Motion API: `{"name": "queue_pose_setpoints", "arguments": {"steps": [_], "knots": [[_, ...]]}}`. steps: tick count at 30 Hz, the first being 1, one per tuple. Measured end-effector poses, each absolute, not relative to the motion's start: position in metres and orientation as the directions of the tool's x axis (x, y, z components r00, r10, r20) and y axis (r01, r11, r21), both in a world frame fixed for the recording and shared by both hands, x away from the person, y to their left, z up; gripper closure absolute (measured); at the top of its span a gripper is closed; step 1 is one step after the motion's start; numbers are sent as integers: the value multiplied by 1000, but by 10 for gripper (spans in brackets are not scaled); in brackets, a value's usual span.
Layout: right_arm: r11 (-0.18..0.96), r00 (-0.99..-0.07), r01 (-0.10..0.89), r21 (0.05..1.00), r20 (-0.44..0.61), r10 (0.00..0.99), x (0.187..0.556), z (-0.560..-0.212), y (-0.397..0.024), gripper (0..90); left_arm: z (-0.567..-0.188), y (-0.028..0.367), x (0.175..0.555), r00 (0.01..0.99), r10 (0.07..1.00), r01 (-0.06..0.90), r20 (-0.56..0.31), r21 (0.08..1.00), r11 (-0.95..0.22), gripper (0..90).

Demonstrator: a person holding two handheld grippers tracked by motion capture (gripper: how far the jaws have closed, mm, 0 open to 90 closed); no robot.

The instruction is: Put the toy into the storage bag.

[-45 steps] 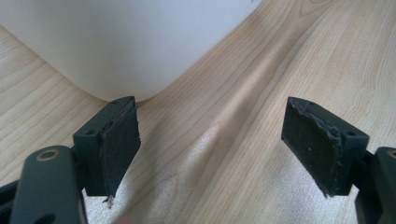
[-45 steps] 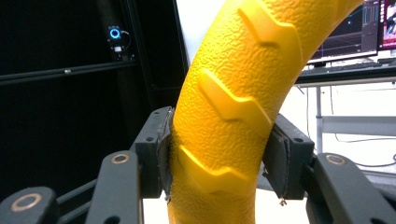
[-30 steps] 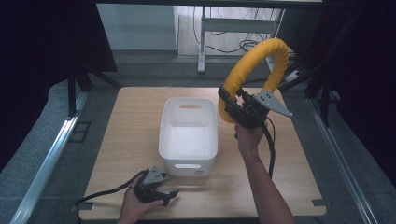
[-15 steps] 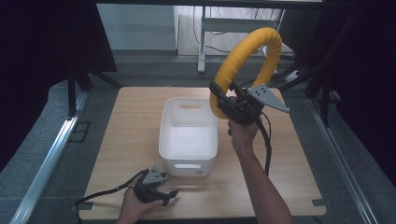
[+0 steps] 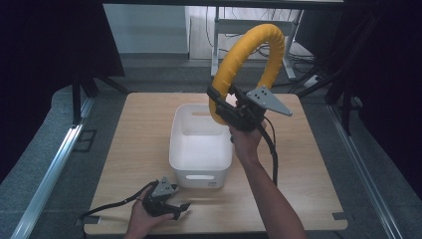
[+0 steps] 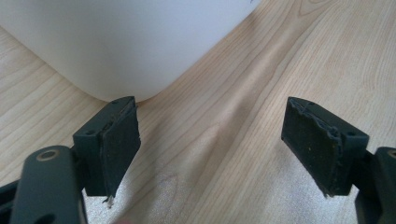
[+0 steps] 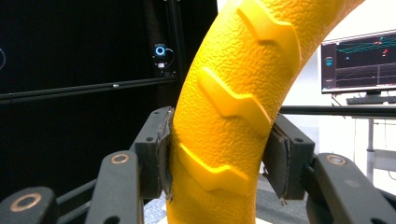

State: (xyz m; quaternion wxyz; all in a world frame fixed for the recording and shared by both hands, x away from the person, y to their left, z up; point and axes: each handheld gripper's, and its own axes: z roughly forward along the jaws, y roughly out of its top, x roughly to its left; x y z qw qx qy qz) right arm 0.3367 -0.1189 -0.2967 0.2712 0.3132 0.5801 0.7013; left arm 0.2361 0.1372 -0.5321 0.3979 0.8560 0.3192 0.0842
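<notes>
Since a second ago our right gripper [image 5: 219,102] has swung the yellow ring [image 5: 251,55] left over the white bin [image 5: 199,149], clamped tight. Left gripper [image 5: 171,206] rests wide open, empty. We should lower it slowly, centred.

Both grippers [image 5: 166,205] [image 5: 219,99]: black bodies w/ brass-ringed pivot screws [image 7: 120,158], worn dark pads [image 6: 119,147], grey triangular plate [image 5: 268,99], black cable [image 5: 272,149]; forearms bare.

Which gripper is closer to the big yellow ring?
Right. The right gripper is clamped on the yellow ring, lifting it over the white bin. The left gripper rests open on the table, far below by the bin's near corner.
</notes>
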Motion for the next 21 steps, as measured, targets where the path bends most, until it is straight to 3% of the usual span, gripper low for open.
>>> {"name": "queue_pose_setpoints", "arguments": {"steps": [21], "knots": [[-167,-702,0,986,118,702,334,-300,-85,479,-532,137,236,785,610,478,-108,732,-485,195]]}}
